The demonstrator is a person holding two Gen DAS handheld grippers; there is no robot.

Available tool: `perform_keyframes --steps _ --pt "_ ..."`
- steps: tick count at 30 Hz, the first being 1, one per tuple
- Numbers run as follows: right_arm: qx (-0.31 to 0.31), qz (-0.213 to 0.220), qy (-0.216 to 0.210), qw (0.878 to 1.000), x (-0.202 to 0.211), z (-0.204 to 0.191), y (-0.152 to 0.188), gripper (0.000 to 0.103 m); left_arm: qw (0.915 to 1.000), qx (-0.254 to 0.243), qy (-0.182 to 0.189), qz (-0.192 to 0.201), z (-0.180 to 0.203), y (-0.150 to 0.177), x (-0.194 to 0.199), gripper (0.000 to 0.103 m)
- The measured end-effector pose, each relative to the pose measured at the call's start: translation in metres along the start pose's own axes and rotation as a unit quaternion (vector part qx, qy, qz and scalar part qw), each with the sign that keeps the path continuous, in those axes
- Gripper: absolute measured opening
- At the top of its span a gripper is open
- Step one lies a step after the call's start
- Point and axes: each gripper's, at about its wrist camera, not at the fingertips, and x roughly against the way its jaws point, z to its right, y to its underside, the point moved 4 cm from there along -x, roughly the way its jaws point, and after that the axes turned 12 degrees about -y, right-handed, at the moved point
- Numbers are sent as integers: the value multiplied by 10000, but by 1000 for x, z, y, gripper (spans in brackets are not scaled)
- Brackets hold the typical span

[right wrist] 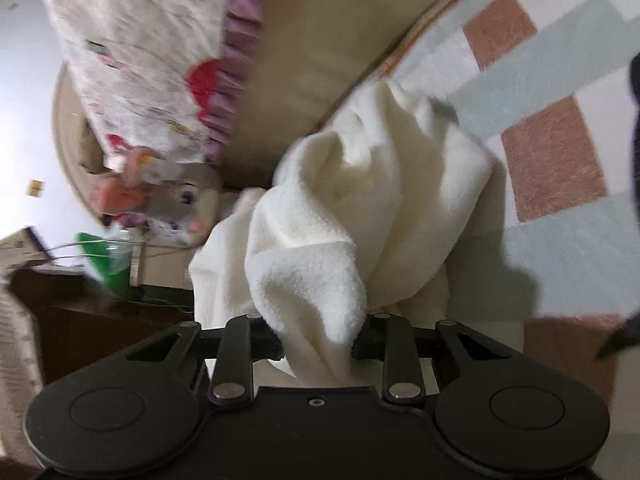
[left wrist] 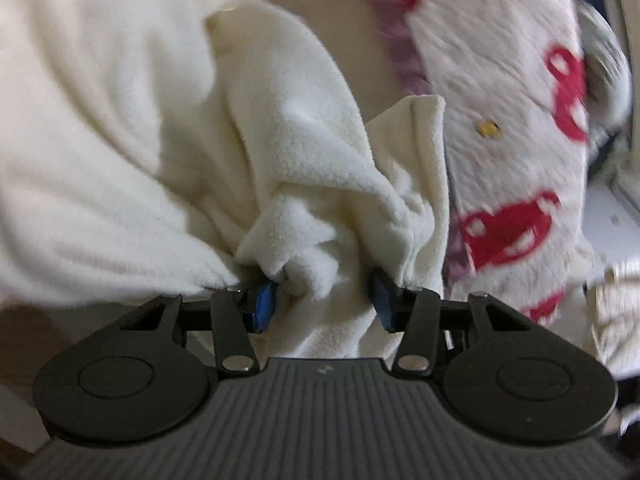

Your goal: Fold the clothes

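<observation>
The left claw (left wrist: 326, 300) grips a bunched fold of a cream-white fleece garment (left wrist: 160, 140), its blue-padded fingers (left wrist: 265, 305) pressing the soft cloth from both sides at a half-closed width. The fleece spreads away ahead of this claw and to its left in broad, rumpled folds, with a hemmed corner (left wrist: 424, 120) standing up ahead and slightly to its right. Further to the right of the claw lies a white quilted cover with red car prints and a purple frill (left wrist: 500, 120), blurred in the view.

The right claw (right wrist: 318, 344) is closed narrow on another gathered part of the same cream-white fleece garment (right wrist: 320, 240); the cloth bulges out ahead of the black fingers (right wrist: 264, 340) and hangs down between them. Ahead and to the right of this claw lies a bed cover with pink and pale grey-blue squares (right wrist: 552, 168). Ahead and to its left are the quilted red-print cover (right wrist: 140, 60) and a grey plush toy (right wrist: 176, 200), and a green object (right wrist: 104, 260) sits at the far left
</observation>
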Motion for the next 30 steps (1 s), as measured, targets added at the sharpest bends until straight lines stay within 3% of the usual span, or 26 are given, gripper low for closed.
perform_keyframes --steps 4,9,12,16,18,23,25,27,28,29,30 --pt "411 -57 36 9991 45 -17 7 31 9983 -542 -231 -15 36 19 -14 47" --pt "530 109 -165 9984 83 -28 0 31 9953 -966 5 -1 84 29 -21 47" --pt "766 156 -216 9967 98 -48 -13 31 9862 -1651 -66 121 131 38 -26 47" --pt "965 258 -294 9946 120 -81 -36 31 9676 -2507 -41 298 200 39 -29 47" --pt "1206 337 -360 9915 135 -105 -49 31 9560 -2886 -16 529 242 30 -26 47" --pt "1960 715 -539 9765 161 -181 -86 31 9178 -3707 -13 1423 348 15 1 46" --pt "2436 828 -759 9634 174 -217 -86 31 8969 -4003 233 1864 382 22 26 46" --pt "2906 856 -1150 9460 194 -247 -73 31 8750 -4270 671 2180 396 43 51 46" --pt "3187 878 -1140 9369 207 -254 -61 30 8632 -4393 895 2323 401 54 64 46" --pt "3472 903 -1087 9271 219 -261 -48 30 8566 -4478 1010 2357 400 66 72 48" --pt "3754 927 -1033 9164 232 -267 -35 30 8565 -4526 999 2269 394 78 71 48"
